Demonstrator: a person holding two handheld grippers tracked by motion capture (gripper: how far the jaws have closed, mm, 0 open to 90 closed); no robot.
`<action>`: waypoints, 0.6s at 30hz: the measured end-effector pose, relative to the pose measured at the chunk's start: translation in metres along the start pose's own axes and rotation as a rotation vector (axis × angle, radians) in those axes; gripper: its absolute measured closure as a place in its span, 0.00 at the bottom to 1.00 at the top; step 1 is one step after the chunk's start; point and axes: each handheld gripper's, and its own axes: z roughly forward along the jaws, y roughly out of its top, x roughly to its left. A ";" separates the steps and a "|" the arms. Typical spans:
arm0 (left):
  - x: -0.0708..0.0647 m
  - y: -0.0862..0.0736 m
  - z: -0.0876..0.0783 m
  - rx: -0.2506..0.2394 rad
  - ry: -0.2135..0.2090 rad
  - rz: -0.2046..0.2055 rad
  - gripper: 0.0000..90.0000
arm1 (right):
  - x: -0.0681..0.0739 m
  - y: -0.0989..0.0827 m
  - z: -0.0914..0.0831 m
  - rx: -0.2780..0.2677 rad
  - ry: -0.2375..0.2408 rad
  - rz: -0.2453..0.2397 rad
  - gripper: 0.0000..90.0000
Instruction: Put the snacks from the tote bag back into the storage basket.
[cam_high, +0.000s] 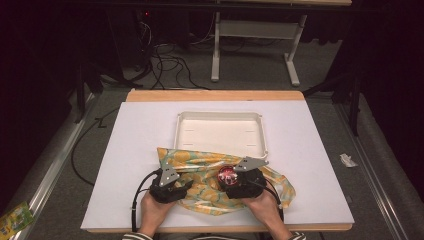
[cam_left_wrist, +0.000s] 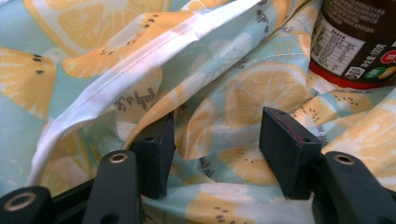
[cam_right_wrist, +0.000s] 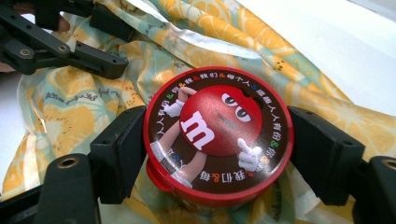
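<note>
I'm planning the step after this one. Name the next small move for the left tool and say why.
Probably close the left tool on the lemon-print bag. Its jaws stand open over a fold of the cloth beside the white hem, holding nothing, while the right tool grips the red-lidded jar above the bag.

- Pale teal cloth bag (cam_high: 220, 185) printed all over with orange-yellow lemon slices, dark seeds dotted in, white hem along its edge
- Red-rimmed candy tub lid (cam_right_wrist: 218, 135), brown face ringed with multicoloured lettering, a red cartoon figure with a white "m", white gloves and eyes
- Dark brown tub body (cam_left_wrist: 357, 39), red band at its base, white label panel
- Black jaws on both the left gripper (cam_left_wrist: 217, 140) and the right gripper (cam_right_wrist: 217, 154)
- Plain white tray (cam_high: 182, 131), white tabletop (cam_high: 315, 150) edged in light wood
</note>
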 end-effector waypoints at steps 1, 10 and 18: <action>0.000 0.000 0.000 -0.001 0.000 0.001 0.51 | 0.000 0.000 0.001 0.006 0.000 0.001 0.27; 0.000 0.000 0.000 0.000 0.001 0.002 0.51 | 0.001 -0.001 0.006 0.013 -0.009 -0.009 0.28; 0.000 0.000 0.000 0.001 0.000 0.002 0.51 | 0.003 -0.002 0.008 0.020 -0.020 -0.024 0.28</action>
